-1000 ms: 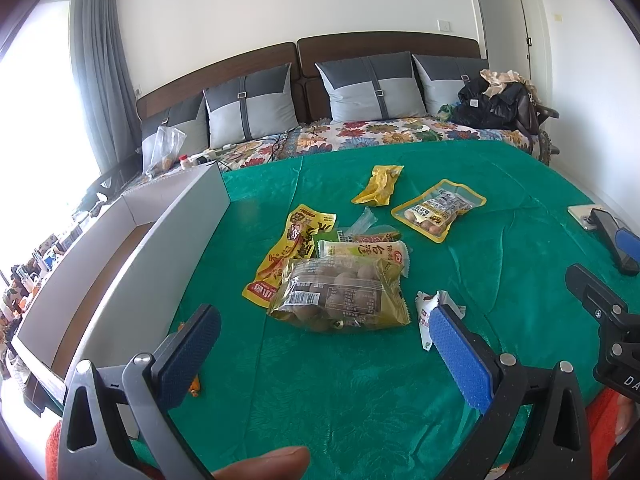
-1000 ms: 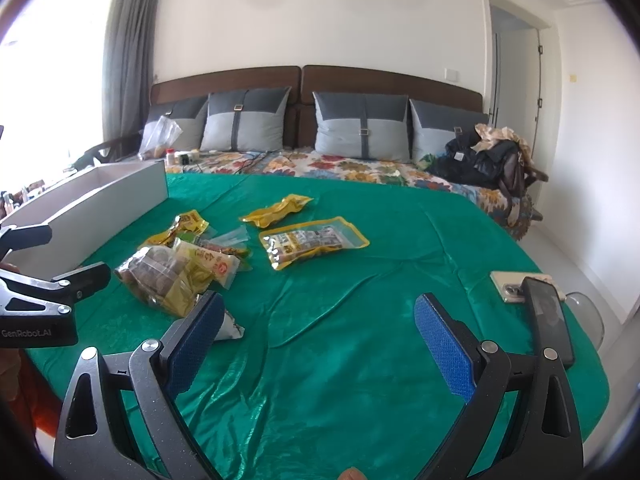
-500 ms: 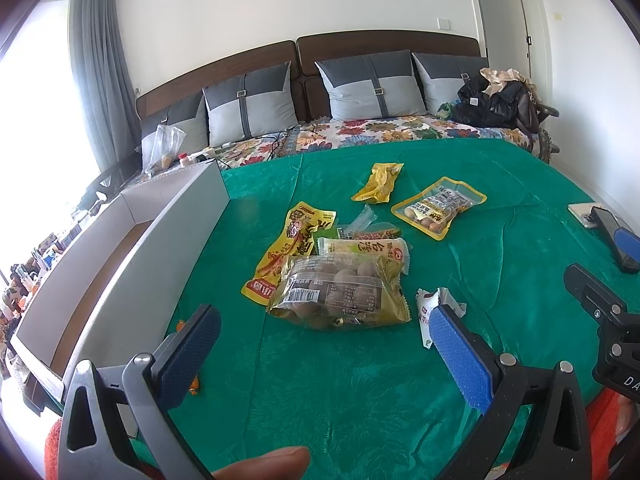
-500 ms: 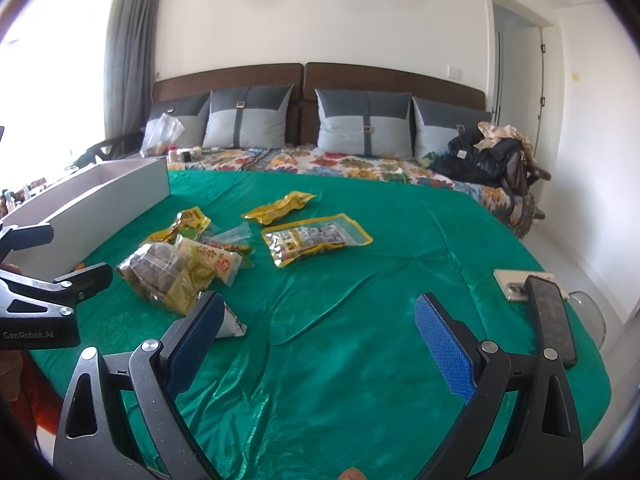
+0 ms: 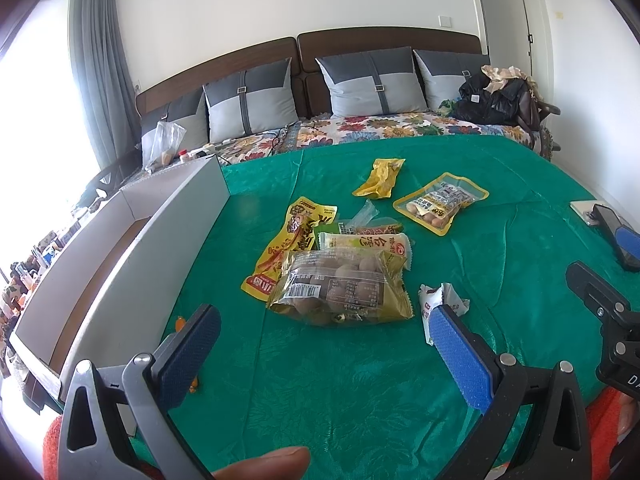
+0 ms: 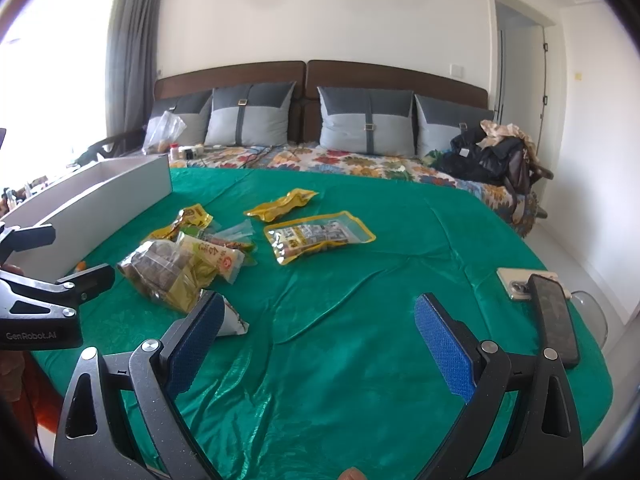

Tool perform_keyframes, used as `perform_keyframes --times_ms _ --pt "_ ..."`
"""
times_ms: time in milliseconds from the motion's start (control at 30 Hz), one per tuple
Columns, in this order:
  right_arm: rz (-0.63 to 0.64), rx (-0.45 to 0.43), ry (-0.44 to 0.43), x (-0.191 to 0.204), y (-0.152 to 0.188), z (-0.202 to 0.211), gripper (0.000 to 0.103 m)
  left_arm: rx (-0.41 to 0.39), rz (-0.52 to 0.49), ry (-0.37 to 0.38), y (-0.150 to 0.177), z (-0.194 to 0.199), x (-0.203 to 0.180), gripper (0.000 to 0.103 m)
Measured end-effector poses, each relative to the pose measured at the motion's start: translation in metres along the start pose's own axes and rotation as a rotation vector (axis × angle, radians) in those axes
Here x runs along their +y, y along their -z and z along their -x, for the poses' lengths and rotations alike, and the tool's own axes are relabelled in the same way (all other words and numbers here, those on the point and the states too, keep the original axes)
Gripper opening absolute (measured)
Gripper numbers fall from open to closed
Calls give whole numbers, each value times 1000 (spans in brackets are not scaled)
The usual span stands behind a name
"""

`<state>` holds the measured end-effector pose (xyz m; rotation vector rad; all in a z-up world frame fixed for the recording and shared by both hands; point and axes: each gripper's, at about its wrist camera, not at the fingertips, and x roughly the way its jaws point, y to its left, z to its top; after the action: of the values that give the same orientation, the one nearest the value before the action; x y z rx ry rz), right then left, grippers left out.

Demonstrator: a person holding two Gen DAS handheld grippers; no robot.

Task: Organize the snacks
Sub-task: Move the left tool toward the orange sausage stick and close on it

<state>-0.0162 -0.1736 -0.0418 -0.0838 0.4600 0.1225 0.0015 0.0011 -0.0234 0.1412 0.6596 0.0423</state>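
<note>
Nothing shifted since before | both my jaws spread, empty: left gripper (image 5: 320,340), right gripper (image 6: 320,332) | snacks (image 5: 340,288) all on bed, box (image 5: 120,248) unfilled | sorting unstarted

"GenRobot.AI" — left gripper (image 6: 60,256)

bright daylight blows out the window (image 5: 36,128) at left; sharp focus, fisheye-curved edges.

Each hand-held gripper (image 6: 316,340) has black arms with blue textured pads (image 6: 444,352) (silver screws), marked GenRobot.AI.
</note>
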Motion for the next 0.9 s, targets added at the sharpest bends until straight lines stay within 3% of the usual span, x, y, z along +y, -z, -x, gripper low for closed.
perform_keyframes --times_ms 567,700,900 --pt "1 8 -4 2 2 -2 98 47 8 12 4 -10 2 103" --pt "-5 39 -15 3 7 -10 98 131 33 34 16 -29 6 103" --pt "-48 182 -30 -5 19 -36 98 271 101 41 43 -64 21 103"
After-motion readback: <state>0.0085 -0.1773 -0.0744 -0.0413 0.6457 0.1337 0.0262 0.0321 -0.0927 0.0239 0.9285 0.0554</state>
